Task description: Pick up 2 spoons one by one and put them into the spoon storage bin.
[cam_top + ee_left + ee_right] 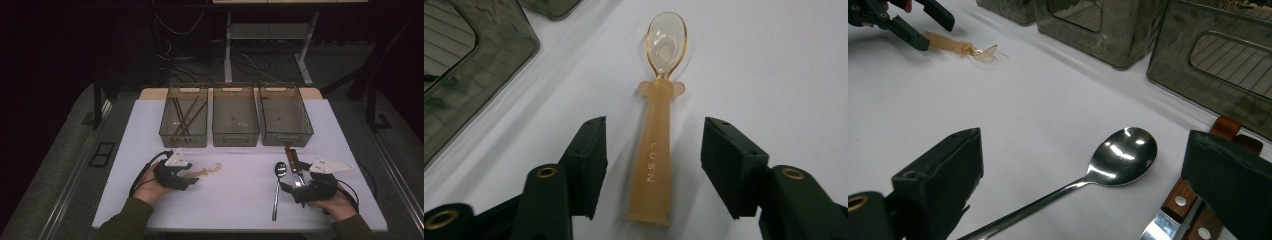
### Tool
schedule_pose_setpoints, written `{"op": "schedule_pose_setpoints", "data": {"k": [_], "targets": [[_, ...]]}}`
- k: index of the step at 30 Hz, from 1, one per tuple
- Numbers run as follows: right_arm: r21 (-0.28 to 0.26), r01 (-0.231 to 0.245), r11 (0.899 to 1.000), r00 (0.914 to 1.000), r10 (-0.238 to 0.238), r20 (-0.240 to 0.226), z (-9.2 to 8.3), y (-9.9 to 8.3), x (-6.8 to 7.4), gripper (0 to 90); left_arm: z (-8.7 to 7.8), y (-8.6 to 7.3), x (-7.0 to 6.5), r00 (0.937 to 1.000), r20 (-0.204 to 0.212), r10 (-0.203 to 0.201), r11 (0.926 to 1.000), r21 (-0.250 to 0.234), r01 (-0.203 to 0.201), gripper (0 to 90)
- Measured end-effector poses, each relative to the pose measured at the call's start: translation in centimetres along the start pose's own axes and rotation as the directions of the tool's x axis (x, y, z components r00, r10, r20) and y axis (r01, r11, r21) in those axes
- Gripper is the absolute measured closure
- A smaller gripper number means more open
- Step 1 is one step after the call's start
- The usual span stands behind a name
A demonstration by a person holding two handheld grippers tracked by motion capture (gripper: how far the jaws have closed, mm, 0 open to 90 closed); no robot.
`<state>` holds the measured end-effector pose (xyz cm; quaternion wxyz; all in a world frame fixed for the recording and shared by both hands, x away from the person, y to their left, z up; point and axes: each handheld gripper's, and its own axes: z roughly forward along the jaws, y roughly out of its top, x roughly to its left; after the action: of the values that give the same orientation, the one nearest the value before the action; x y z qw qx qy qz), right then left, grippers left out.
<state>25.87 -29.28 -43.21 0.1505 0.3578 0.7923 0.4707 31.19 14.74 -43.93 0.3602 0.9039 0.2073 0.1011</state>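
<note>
With the left tongs (651,165) parted astride the amber baby spoon (659,125) lying flat on the desk (774,75), untouched, closing off-centre could skid its slim handle sideways.

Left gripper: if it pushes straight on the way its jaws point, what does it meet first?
The left gripper straddles the translucent amber plastic spoon, its pads clear of the handle. Going on, it would run along the handle toward the bowl; past that, white table, as far as shows.
</note>
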Motion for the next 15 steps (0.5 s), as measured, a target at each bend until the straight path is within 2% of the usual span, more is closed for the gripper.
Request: {"op": "schedule_pose_setpoints", "data": {"k": [6,15], "targets": [[0.005,-0.001,1.000,1.0000,0.001,0.000,0.07,0.06,-0.04,3.5,0.23,-0.30,0.04,0.9998,0.006,0.018,0.9995,0.027,-0.018,53.7],[0.005,-0.001,1.000,1.0000,0.001,-0.003,0.08,0.05,0.02,3.5,0.30,-0.37,0.14,0.9992,0.039,0.007,0.9996,0.027,-0.008,64.8]]}}
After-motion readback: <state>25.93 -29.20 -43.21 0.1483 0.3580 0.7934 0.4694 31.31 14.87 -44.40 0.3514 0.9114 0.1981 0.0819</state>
